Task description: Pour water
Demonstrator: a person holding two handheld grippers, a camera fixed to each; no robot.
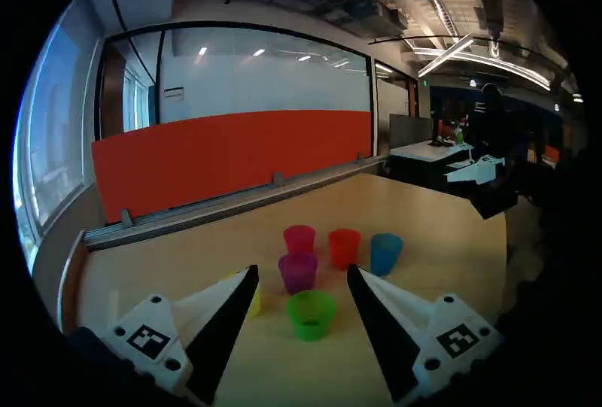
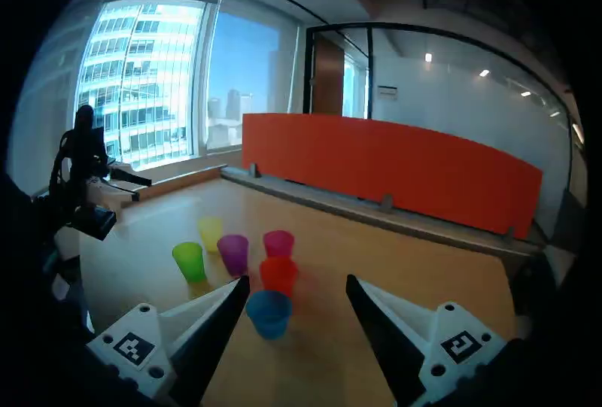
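Left gripper view, item one: left tongs [image 1: 302, 270], spread wide and holding nothing, aimed low over a pale wooden bench [image 1: 421, 211]. Item two: six plastic cups standing upright in a loose cluster on that bench, placed here by the purple cup [image 1: 298, 271], which sits straight ahead between the finger tips. The pink cup [image 1: 299, 238] stands just behind the purple cup; the green cup [image 1: 311, 314] stands just in front of it, nearest the camera; the yellow cup [image 1: 256, 303] is beside it and partly hidden by one finger; the red cup [image 1: 345, 245] and the blue cup [image 1: 386, 253] lie off to its other side. Whether any cup holds water cannot be told. Right gripper view, item three: right tongs [image 2: 297, 280], likewise wide and empty, approaching from the cluster's far side, so the blue cup lies nearest its camera and the purple cup farther back. Judgement: both pairs are held open and pointed at the cups because neither has taken hold yet; one cup must be gripped and tipped over another, and the pour has not begun. The close spacing calls for care not to knock the neighbours.
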